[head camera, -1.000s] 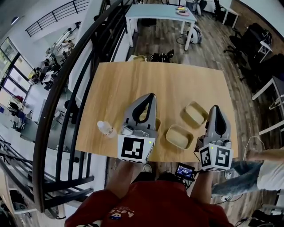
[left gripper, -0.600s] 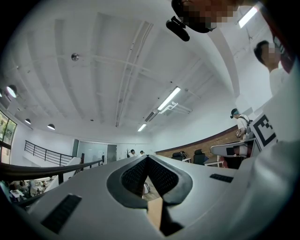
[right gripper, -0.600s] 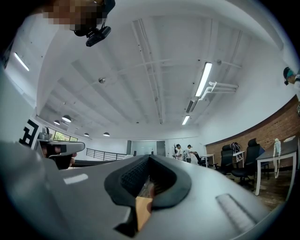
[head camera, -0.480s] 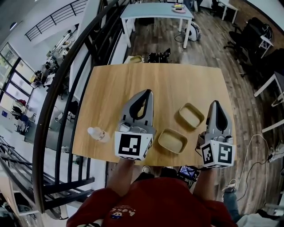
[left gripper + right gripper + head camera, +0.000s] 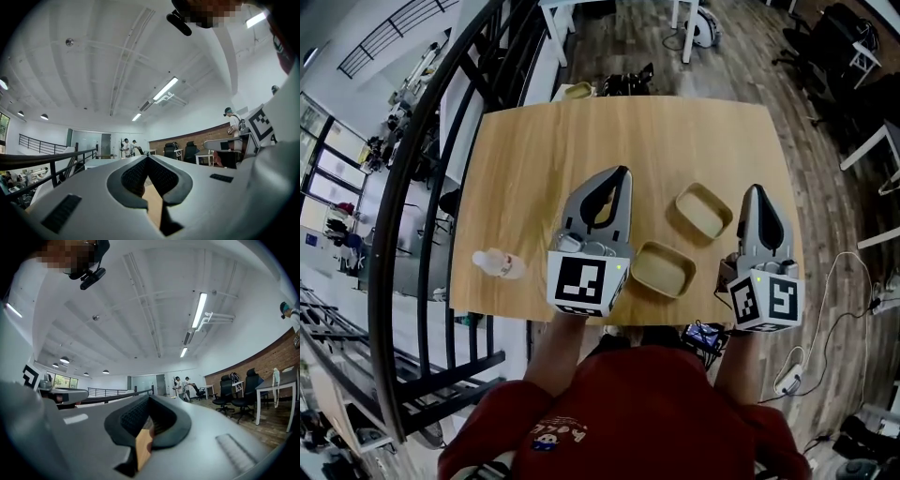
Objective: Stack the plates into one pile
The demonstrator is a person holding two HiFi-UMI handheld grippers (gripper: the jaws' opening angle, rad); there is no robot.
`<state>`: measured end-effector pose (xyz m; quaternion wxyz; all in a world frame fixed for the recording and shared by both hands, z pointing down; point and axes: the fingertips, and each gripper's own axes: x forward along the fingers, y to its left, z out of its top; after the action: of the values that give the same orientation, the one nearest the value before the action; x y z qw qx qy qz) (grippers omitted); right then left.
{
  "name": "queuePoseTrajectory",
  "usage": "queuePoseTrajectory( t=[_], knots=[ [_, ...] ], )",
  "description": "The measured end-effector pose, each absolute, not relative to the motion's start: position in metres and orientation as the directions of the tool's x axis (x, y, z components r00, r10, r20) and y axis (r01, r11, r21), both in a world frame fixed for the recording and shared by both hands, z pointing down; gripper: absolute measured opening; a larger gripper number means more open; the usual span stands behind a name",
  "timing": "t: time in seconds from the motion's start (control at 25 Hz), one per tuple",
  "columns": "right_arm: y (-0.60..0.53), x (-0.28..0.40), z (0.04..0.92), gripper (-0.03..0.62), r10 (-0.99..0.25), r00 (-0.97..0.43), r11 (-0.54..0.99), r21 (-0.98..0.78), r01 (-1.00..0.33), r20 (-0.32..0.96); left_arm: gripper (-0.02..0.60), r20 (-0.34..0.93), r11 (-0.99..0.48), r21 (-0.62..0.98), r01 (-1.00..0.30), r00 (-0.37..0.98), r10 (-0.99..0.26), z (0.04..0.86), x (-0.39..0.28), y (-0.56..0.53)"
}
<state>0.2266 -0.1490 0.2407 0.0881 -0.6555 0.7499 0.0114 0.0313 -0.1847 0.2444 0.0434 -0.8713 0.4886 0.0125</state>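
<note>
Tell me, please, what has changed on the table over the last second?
The left gripper and right gripper shifted only slightly above the near edge of the table, shut and empty; nothing was grasped or released. A passer-by's legs left the view at right. The near plate, far plate and plastic bottle lie unmoved, unstacked.

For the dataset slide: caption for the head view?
Shut, empty left tongs and right tongs above a wooden table; near plate and far plate lie unstacked, bottle at left.
</note>
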Motion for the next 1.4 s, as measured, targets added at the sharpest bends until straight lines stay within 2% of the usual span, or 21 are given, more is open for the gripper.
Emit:
queuePoseTrajectory(
  t=[0.28, 0.64, 0.96, 1.2, 1.24, 1.28, 1.4],
  knots=[
    [-0.150, 0.236, 0.273, 0.009, -0.991, -0.130, 0.135, -0.133, -0.982, -0.043, 0.006, 0.072, -0.568, -0.032, -0.822, 0.565, -0.822, 0.299, 0.049, -0.182],
    [-0.132, 0.240, 0.354, 0.009, -0.972, -0.136, 0.079, -0.282, -0.956, 0.191, 0.006, 0.285, -0.594, 0.020, -0.804, 0.574, -0.768, 0.378, 0.047, -0.167],
    [-0.113, 0.226, 0.420, 0.011, -0.927, -0.143, 0.000, -0.382, -0.924, 0.346, 0.012, 0.437, -0.590, 0.041, -0.807, 0.545, -0.716, 0.436, 0.041, -0.151],
    [-0.093, 0.213, 0.485, 0.012, -0.854, -0.151, -0.064, -0.388, -0.920, 0.498, 0.048, 0.560, -0.599, 0.090, -0.795, 0.538, -0.630, 0.486, 0.042, -0.140],
    [-0.089, 0.210, 0.495, 0.070, -0.836, -0.167, -0.063, -0.395, -0.917, 0.522, 0.048, 0.584, -0.604, 0.110, -0.789, 0.543, -0.603, 0.495, 0.043, -0.137],
    [-0.086, 0.208, 0.505, 0.095, -0.820, -0.178, -0.069, -0.403, -0.913, 0.544, 0.056, 0.607, -0.608, 0.125, -0.784, 0.545, -0.578, 0.504, 0.043, -0.133],
    [-0.078, 0.210, 0.527, 0.095, -0.785, -0.158, -0.120, -0.398, -0.910, 0.598, 0.067, 0.660, -0.608, 0.130, -0.783, 0.526, -0.536, 0.525, 0.041, -0.124]
  ],
)
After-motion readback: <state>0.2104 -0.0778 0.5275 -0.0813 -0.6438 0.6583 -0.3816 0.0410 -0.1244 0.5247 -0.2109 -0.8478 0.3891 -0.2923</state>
